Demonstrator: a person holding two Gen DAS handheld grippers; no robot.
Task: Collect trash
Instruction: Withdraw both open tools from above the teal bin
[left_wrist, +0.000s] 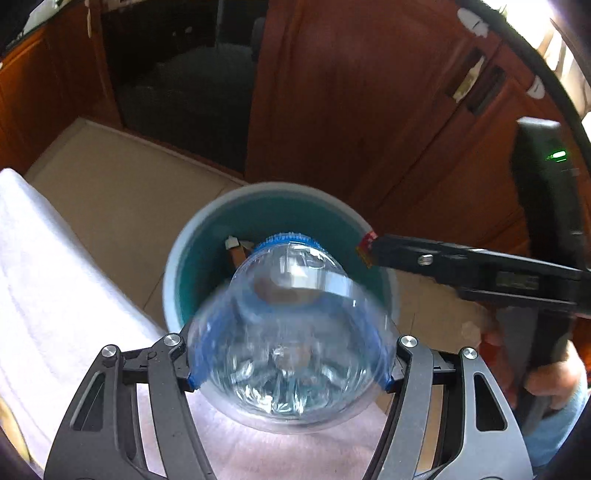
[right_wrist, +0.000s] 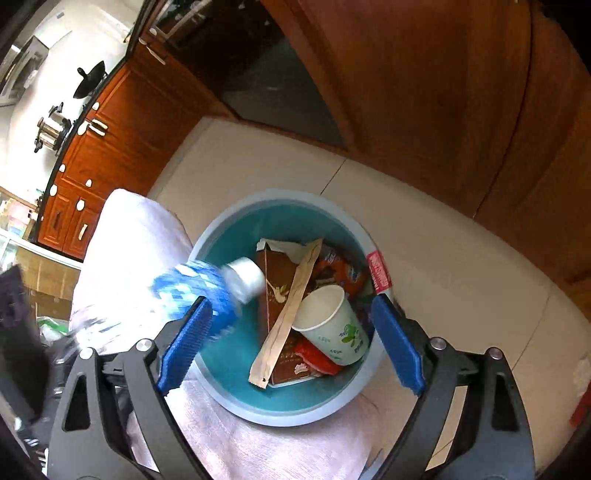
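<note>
A clear plastic bottle (left_wrist: 288, 332) with a blue label is held between the pads of my left gripper (left_wrist: 290, 382), neck pointing into a grey bin (left_wrist: 173, 266) with a teal inside. The bottle is motion-blurred. In the right wrist view the bottle (right_wrist: 192, 291) tips over the bin's rim (right_wrist: 207, 384) with its white cap forward. The bin holds a paper cup (right_wrist: 332, 325), a brown carton (right_wrist: 280, 273), a paper chopstick sleeve (right_wrist: 288, 314) and snack wrappers. My right gripper (right_wrist: 291, 343) is open and empty above the bin; it also shows in the left wrist view (left_wrist: 369, 251).
A white towel-covered surface (right_wrist: 125, 236) lies left of and under the bin's near side. Beige floor tiles (right_wrist: 443, 258) surround the bin. Wooden cabinets (right_wrist: 406, 92) stand behind it. A small red wrapper (right_wrist: 378, 273) sits at the bin's right rim.
</note>
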